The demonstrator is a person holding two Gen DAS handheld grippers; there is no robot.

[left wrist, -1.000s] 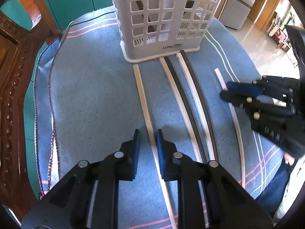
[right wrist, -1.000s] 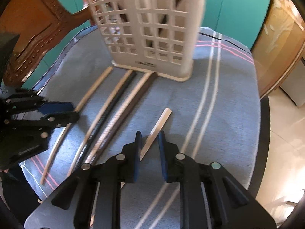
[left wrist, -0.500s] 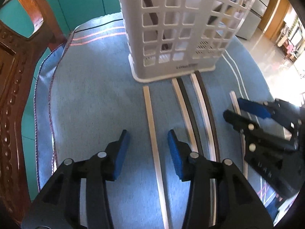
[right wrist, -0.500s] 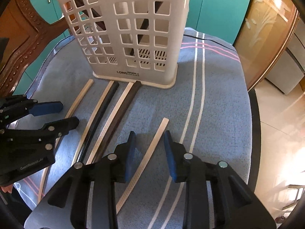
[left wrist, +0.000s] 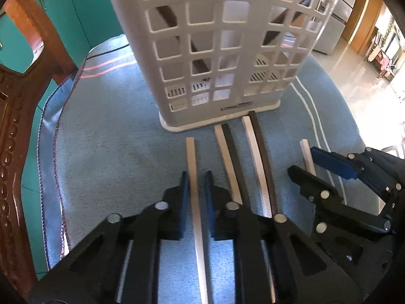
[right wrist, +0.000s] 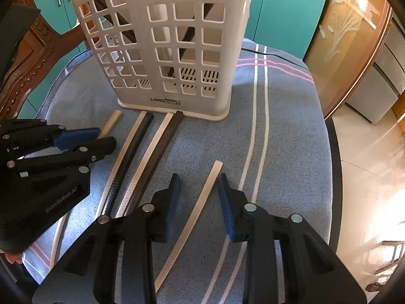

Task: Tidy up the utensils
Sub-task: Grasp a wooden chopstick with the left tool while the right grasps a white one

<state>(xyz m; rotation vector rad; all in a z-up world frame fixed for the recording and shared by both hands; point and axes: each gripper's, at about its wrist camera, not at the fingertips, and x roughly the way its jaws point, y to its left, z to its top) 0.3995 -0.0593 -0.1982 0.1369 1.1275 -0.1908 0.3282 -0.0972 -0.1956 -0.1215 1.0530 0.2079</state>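
A white lattice utensil basket [left wrist: 227,50] stands upright on a blue striped cloth [left wrist: 106,152], with dark sticks leaning inside it. Five chopsticks lie before it. My left gripper [left wrist: 196,174] is shut on the leftmost pale chopstick [left wrist: 190,152], which still rests on the cloth. Two pale-and-dark pairs [left wrist: 250,139] lie side by side to its right. My right gripper [right wrist: 197,177] stands open, its pads on either side of the rightmost pale chopstick [right wrist: 210,182] without touching it. Each gripper shows in the other's view: the right gripper [left wrist: 302,160], the left gripper [right wrist: 106,136].
A carved wooden chair [left wrist: 15,101] rises at the left edge of the cloth. Teal cabinets [right wrist: 283,12] stand behind the basket. The table's rounded edge [right wrist: 331,177] drops to a shiny floor on the right, beside a wooden glass-fronted cabinet [right wrist: 349,38].
My left gripper slid forward along its pale chopstick toward the basket, opened wide, then closed on it. My right gripper's jaws spread apart around the right chopstick.
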